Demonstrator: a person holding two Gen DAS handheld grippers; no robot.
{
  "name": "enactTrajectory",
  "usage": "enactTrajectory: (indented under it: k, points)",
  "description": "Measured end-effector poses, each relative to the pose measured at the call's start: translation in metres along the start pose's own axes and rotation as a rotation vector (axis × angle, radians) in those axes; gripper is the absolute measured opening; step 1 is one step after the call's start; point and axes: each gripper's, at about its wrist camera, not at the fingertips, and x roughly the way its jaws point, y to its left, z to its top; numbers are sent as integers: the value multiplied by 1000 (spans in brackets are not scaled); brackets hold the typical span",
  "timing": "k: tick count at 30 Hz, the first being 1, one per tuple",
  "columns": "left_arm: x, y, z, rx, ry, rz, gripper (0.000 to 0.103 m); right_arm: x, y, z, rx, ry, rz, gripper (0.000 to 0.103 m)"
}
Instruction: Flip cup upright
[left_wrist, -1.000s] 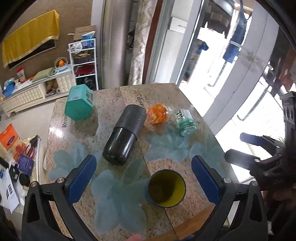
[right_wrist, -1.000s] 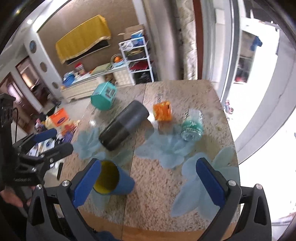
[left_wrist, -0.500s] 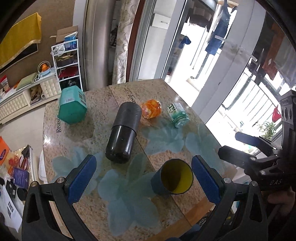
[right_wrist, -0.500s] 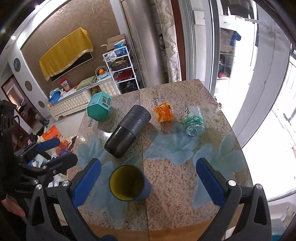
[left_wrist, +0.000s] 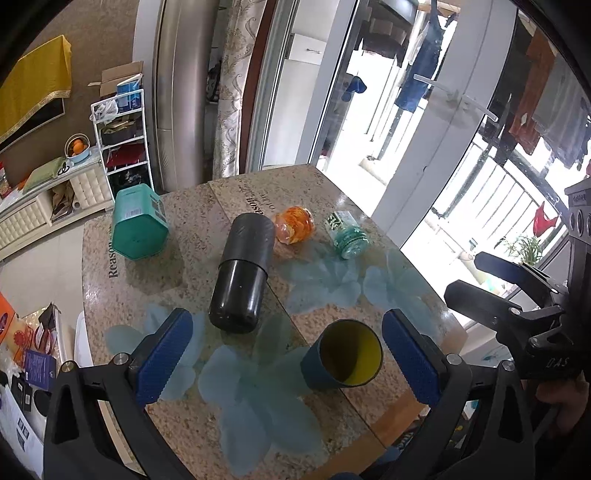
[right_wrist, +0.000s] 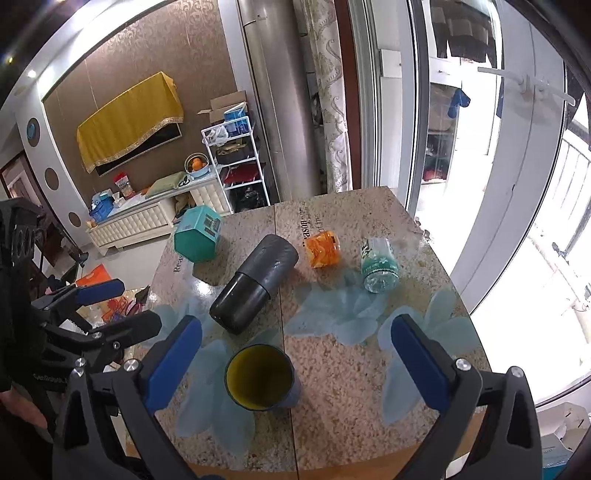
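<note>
A dark blue cup with a yellow inside (left_wrist: 343, 358) stands upright on the granite table, mouth up, near the front edge; it also shows in the right wrist view (right_wrist: 260, 377). My left gripper (left_wrist: 291, 358) is open and empty, held above and in front of the cup. My right gripper (right_wrist: 295, 363) is open and empty, also above the table. Each gripper shows in the other's view: the right one at the right edge (left_wrist: 495, 280), the left one at the left edge (right_wrist: 103, 306).
On the table (left_wrist: 192, 435) lie a black cylinder flask (left_wrist: 242, 273), a teal hexagonal box (left_wrist: 136, 225), an orange jar (left_wrist: 295, 229) and a clear green bottle (left_wrist: 347, 238). Glass doors stand behind and to the right. The floor at left holds clutter.
Both grippers have pulled back and risen, so the table looks smaller and farther. The cup stands in the same spot. Both grippers stayed open.
</note>
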Motion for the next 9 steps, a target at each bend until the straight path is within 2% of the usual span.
enactTrajectory:
  k: [9]
  points:
    - [-13,-1,1,0,-39,5,103,-4,5,0,-14,-35,28,103]
